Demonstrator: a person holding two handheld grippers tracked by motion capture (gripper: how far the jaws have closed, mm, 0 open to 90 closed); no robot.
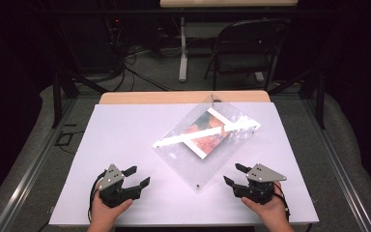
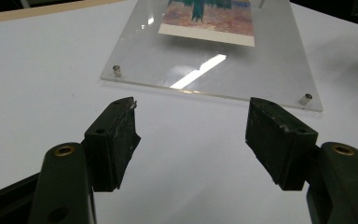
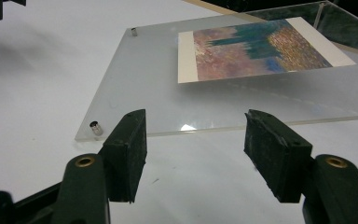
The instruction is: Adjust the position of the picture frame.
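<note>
Grippers (image 1: 130, 178) (image 1: 235, 175) flanking acrylic frame (image 1: 186, 157)

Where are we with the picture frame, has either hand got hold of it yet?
Not yet. Done: the clear frame lies flat on the white table, print inside, metal studs at its corners. In hand: nothing; the left tongs and right tongs are both open, on either side of the frame's near corner, not touching it. Left: any gripping or moving of the frame.
</note>
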